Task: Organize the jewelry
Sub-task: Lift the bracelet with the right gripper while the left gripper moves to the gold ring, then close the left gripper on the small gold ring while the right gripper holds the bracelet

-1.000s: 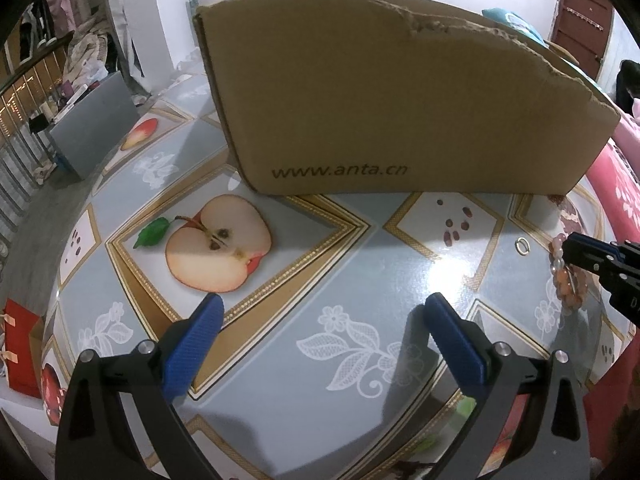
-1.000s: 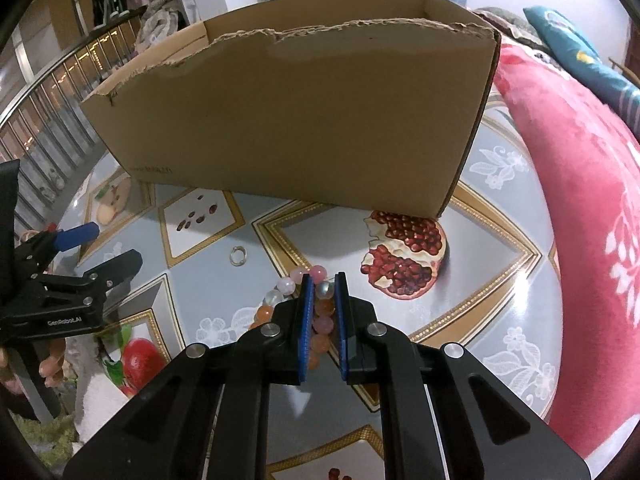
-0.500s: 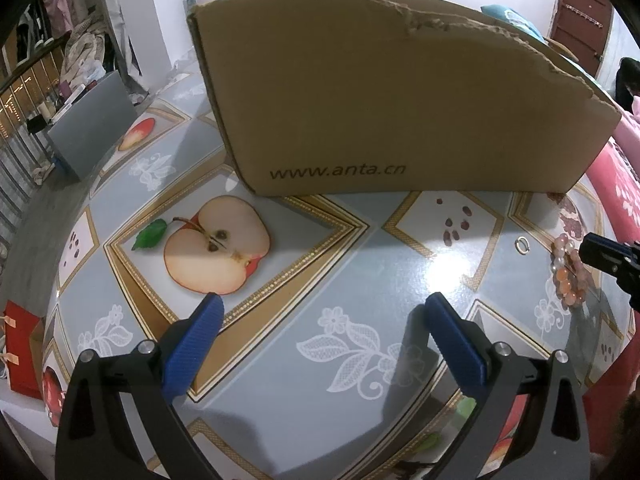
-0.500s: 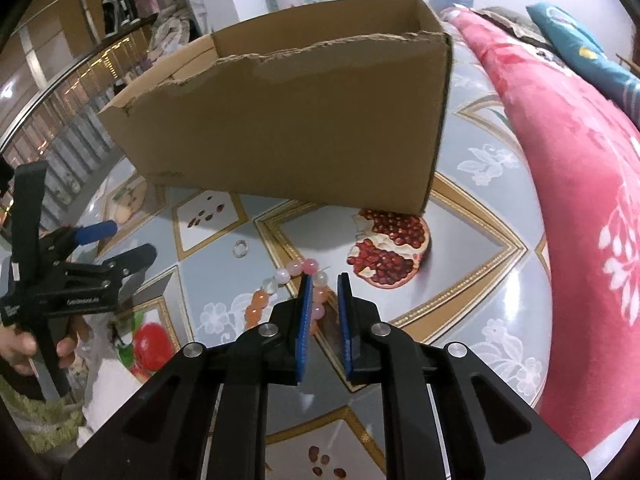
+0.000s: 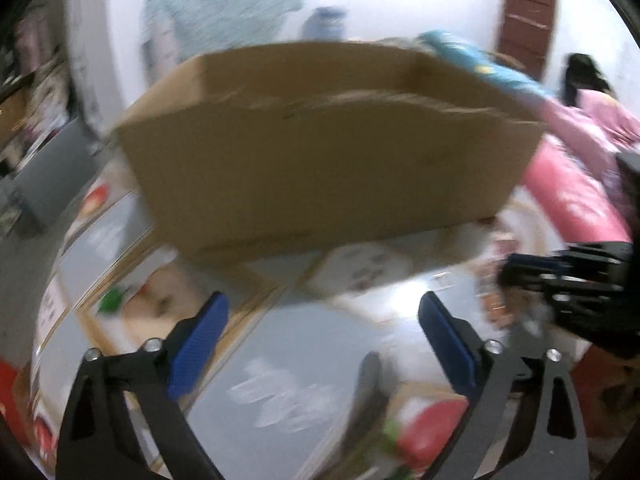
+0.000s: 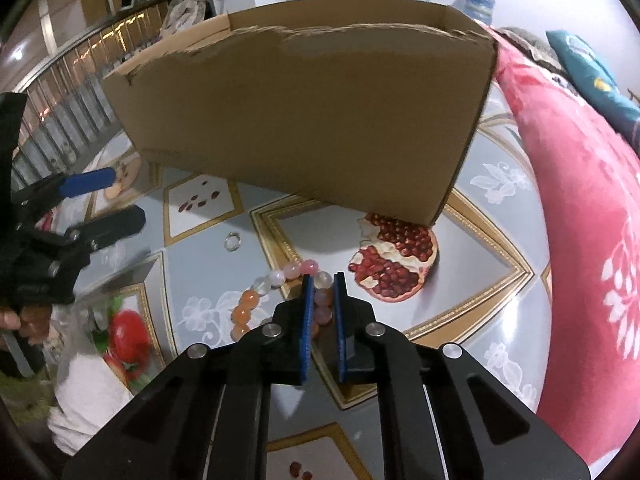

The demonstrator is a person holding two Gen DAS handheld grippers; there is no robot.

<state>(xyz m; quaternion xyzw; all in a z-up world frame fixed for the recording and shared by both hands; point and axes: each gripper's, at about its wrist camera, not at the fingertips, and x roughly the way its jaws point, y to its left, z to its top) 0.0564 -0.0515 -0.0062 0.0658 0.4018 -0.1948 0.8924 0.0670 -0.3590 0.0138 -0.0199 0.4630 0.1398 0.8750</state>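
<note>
The left gripper [image 5: 322, 312] swung and lifted — its view went from sharp to blurred, and the cardboard box [image 5: 320, 152] now showed its open inside, where earlier only the printed front wall was seen. Its jaws were closing slightly, nothing between them — and the right gripper [image 5: 516, 270] sat closer in its view.

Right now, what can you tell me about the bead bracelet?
The bead bracelet is a loop of round, glossy beads, glass or stone by the look: orange ones on the left, then clear, milky white and pink ones toward the top. One side of the loop sits pinched between the blue pads of the right gripper, whose fingers are squeezed shut on it. The rest curves out to the left over the patterned table, beside the pomegranate picture. Whether it rests on the table or hangs just above it, I cannot tell.
</note>
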